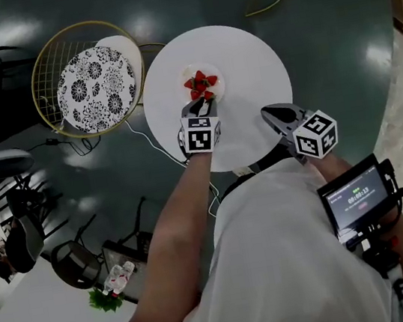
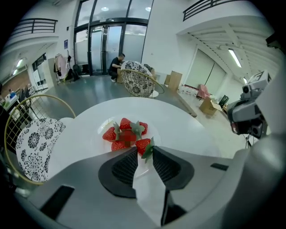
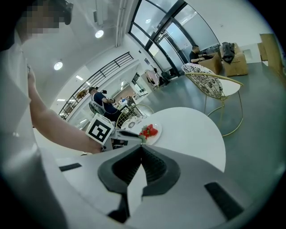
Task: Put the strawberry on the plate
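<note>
The left gripper (image 2: 144, 152) is clamped on a strawberry (image 2: 142, 144) over the loaded plate (image 2: 99, 132), so only release seems left to be done; the right gripper (image 3: 140, 150) is closed, empty.

Red, green-leafed strawberry (image 2: 144, 146) at near edge of white plate (image 2: 99, 139), beside other strawberries (image 2: 121, 134)
</note>
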Demonstrator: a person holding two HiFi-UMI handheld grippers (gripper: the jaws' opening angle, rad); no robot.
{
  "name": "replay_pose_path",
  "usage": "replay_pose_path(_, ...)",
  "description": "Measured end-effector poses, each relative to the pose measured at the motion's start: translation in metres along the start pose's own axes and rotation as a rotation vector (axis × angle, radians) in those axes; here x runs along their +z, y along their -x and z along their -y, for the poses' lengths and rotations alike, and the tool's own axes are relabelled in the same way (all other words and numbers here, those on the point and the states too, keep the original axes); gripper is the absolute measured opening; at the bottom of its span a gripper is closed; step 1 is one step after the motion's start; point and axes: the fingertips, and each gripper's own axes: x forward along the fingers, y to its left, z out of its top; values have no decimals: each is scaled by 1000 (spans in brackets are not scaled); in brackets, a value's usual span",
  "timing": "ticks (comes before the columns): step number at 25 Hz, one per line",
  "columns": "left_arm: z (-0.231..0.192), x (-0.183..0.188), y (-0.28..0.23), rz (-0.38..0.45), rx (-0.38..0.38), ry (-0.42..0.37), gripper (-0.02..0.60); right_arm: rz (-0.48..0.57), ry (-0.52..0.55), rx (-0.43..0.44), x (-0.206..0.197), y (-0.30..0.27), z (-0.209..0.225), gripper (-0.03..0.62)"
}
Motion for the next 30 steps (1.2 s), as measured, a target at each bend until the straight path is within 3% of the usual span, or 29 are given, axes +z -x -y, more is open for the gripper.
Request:
replay_pose_path(6,-8,-10,-4,-40,35,0,112,7,-5,-5,0,1,1,7)
replay_pose_path(17,-9,-14,-2,-40,53,-26,114,6,-9,-7,0,1,1,6)
replay_pose_path(30,-4,2,16,45,43,-4,114,23,0,-1,9,-1,2,6)
